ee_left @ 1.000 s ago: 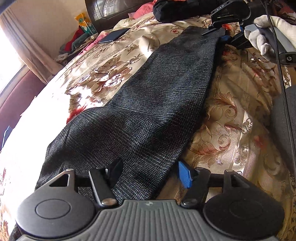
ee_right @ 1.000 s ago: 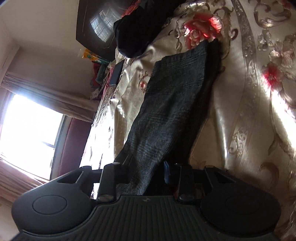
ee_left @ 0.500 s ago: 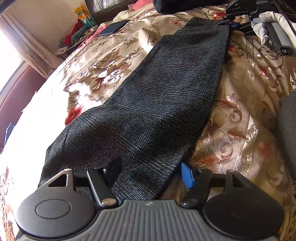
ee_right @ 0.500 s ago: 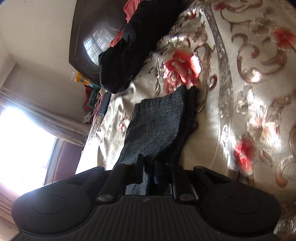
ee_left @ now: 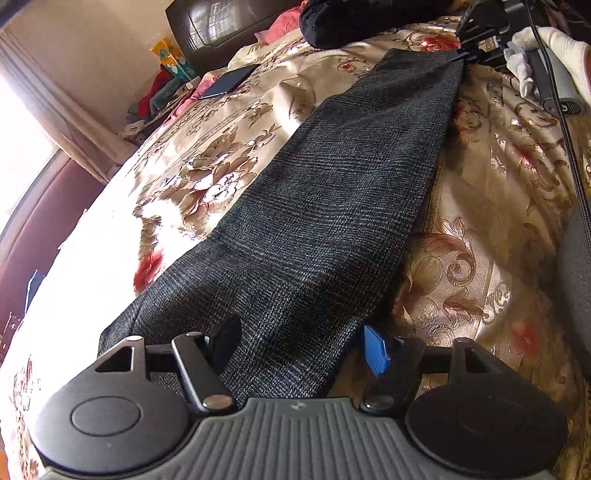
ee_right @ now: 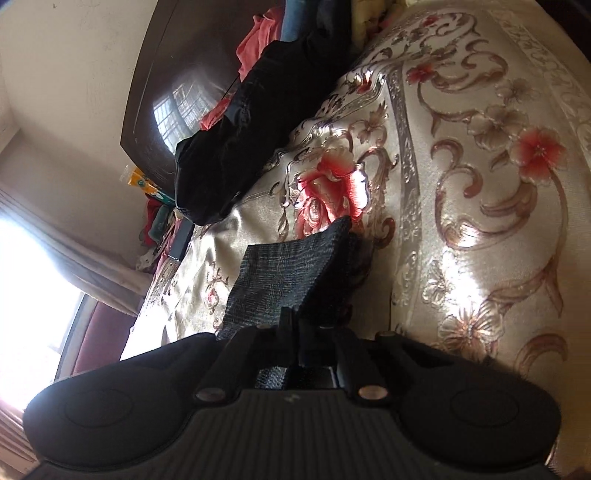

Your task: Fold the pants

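Dark grey checked pants (ee_left: 332, 206) lie lengthwise along a gold floral bedspread (ee_left: 480, 258). My left gripper (ee_left: 300, 347) is open at their near end. Its black finger rests over the cloth and its blue pad (ee_left: 375, 350) stands just off the right edge. At the far end my right gripper (ee_left: 476, 48), held by a white-gloved hand (ee_left: 535, 51), meets the leg's corner. In the right wrist view the right gripper (ee_right: 291, 328) is shut on the pants' (ee_right: 280, 277) edge near the hem, and the cloth runs out between its closed jaws.
A black garment (ee_left: 354, 18) is heaped at the head of the bed by a dark headboard (ee_left: 221, 26). A dark flat device (ee_left: 229, 81) lies at the far left. A black cable (ee_left: 565, 122) hangs at the right. A bright window is at the left.
The right gripper's jaws closed onto the pants' edge and its view swung toward the hem end. The left gripper stayed open at the near end.
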`<state>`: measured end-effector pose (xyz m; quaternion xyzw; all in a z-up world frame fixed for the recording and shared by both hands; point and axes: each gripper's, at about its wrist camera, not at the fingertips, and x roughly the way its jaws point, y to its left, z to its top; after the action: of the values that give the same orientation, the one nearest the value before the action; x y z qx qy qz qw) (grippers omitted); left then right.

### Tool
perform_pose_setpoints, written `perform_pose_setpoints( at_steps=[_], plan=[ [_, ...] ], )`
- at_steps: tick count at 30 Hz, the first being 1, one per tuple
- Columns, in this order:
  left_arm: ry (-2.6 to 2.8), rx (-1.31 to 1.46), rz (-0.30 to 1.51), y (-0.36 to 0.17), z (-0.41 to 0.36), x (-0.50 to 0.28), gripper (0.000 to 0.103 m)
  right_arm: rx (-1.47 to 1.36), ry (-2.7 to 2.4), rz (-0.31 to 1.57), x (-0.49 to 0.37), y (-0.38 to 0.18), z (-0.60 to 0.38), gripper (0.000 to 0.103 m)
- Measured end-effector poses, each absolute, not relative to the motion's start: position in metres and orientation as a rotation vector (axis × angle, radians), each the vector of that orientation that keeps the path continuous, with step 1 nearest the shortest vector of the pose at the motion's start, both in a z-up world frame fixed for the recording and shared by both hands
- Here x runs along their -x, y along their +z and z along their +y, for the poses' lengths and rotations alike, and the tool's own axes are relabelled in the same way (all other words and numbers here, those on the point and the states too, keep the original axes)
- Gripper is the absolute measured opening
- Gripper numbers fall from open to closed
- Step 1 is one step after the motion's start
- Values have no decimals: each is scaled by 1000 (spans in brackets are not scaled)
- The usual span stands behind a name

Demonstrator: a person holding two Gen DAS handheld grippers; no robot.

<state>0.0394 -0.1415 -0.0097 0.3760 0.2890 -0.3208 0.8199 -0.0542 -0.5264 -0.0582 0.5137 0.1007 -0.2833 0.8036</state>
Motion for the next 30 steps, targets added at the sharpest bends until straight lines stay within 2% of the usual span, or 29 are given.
perform_pose_setpoints(
  at_steps=[3, 7, 11, 16, 20, 21, 22, 24, 27, 30],
  plan=[
    [-684, -755, 626, -8, -136, -42, 81, -1046, -618, 292, 44, -61, -529, 6],
    [-683, -701, 628, -1, -116, -40, 82, -929, -680, 328, 51, -37, -524, 17],
    [-638, -625, 586, 9, -85, -33, 82, -674, -730, 318, 72, -1, -484, 17],
    [-481, -538, 543, 10, -44, -45, 83, -612, -255, 440, 16, 26, -394, 17],
    [-365, -459, 674, -8, -7, -66, 87, -641, 181, 573, -59, 20, -298, 17],
    [-355, -411, 692, -9, 4, -67, 89, -643, 250, 621, -76, 14, -277, 19],
    [-347, -351, 716, -9, 15, -68, 92, -630, 313, 702, -93, 3, -256, 30],
    [-324, -262, 741, -7, 31, -70, 95, -587, 322, 862, -114, -21, -226, 34],
    [-269, -178, 732, -1, 39, -74, 95, -399, 333, 803, -106, -4, -209, 35],
    [-235, -141, 691, -3, 34, -75, 94, -352, 402, 741, -114, 23, -205, 35]
  ],
)
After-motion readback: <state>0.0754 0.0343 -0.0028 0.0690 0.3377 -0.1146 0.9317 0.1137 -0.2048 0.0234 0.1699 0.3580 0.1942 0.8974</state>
